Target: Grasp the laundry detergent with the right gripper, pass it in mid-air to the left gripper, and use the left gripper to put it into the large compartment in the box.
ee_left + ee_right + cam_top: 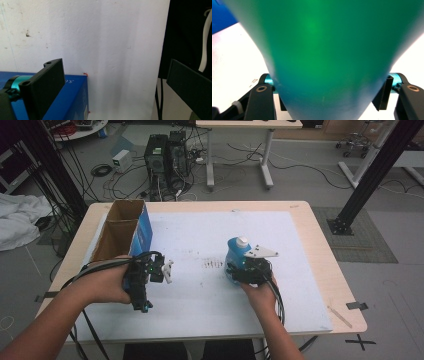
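A blue bottle (235, 252) with a white cap stands right of the table's middle. My right gripper (239, 270) is shut on its near side. In the right gripper view the bottle (324, 45) looks green and sits tight between the two black jaws. An open cardboard box (120, 227) with a blue side stands at the left. My left gripper (165, 270) is just in front of it, turned on its side. It is open, with nothing between its wide-apart jaws. The left gripper view has the box's blue face (72, 95) at the lower left.
A white mat (200, 235) with dark scuff marks covers most of the wooden table (320, 255). A thin stick (340, 316) lies near the front right corner. Beyond the far edge are computer towers (165, 155), cables and another desk.
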